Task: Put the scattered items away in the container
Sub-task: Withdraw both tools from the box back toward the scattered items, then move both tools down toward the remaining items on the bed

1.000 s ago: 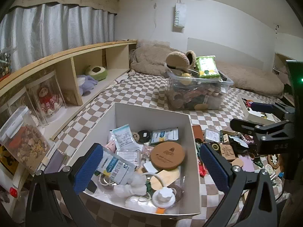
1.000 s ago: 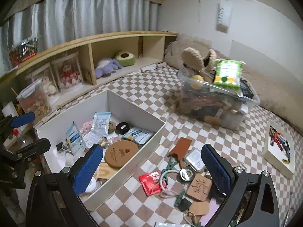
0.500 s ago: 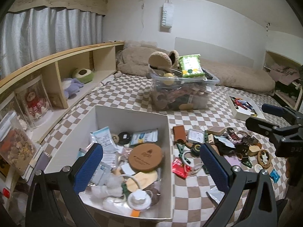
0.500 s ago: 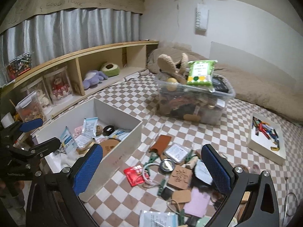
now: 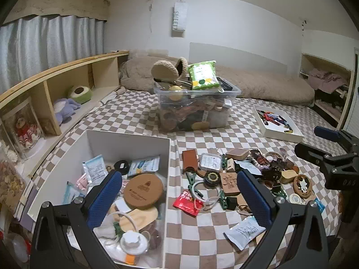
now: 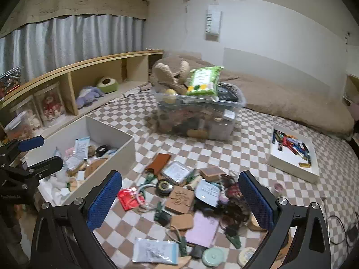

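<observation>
Scattered items (image 5: 226,179) lie in a heap on the checked bed cover (image 5: 202,231), just right of the white box (image 5: 125,139) that holds a round brown lid (image 5: 143,190). The left gripper (image 5: 179,204) hangs above with its 2 fingers wide apart, holding nothing. From the right wrist, the right gripper (image 6: 179,204) is also spread wide and empty over the heap (image 6: 190,199), with the white box (image 6: 107,132) at its left.

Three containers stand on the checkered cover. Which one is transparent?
The clear plastic bin farthest back, piled with plush things and a green wipes pack. The white box and the flat tray of pens both have opaque white walls.
</observation>
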Demonstrator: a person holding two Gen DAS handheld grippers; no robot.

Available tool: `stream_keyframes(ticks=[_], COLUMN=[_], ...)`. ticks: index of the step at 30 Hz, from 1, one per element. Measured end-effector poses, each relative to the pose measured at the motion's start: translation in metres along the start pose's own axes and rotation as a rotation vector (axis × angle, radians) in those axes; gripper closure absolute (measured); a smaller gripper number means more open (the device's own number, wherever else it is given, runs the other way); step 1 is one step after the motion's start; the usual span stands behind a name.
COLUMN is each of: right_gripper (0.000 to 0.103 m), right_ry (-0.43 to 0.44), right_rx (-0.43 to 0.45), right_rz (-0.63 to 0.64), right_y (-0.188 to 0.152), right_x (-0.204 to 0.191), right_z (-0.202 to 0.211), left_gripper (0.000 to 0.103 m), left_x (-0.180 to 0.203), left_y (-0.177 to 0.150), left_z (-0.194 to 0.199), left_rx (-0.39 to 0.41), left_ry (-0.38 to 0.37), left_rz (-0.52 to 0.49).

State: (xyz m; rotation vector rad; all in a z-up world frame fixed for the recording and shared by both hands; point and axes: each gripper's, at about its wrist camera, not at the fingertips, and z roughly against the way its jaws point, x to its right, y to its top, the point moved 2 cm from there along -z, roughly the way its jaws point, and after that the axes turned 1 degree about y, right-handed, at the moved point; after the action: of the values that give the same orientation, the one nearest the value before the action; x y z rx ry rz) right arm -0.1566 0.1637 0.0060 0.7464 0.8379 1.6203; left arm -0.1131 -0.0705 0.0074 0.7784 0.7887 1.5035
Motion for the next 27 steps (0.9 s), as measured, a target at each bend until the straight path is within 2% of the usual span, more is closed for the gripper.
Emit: stream_keyframes(ticks=[7, 18, 27], right_gripper=[0.000, 0.000, 0.000], right_ry=[-0.040, -0.076, -0.109], right_rx=[0.005, 0.030, 0.033], right_rz=[-0.032, -0.116, -0.132], right_y=[-0.011, -0.026, -0.040], right_x=[0.025, 0.066, 0.082], right_z=[0.006, 0.018, 0.016], left_gripper=[0.000, 0.000, 0.000], left_x=[0.016, 0.035, 0.046], left_y=[-0.002, -0.005, -0.010], left_z=[-0.012, -0.025, -0.036], left_rx=[-0.010, 0.018, 0.023], left_ry=[-0.019, 0.005, -0.003], left_rz=[-0.009, -0.036, -0.009])
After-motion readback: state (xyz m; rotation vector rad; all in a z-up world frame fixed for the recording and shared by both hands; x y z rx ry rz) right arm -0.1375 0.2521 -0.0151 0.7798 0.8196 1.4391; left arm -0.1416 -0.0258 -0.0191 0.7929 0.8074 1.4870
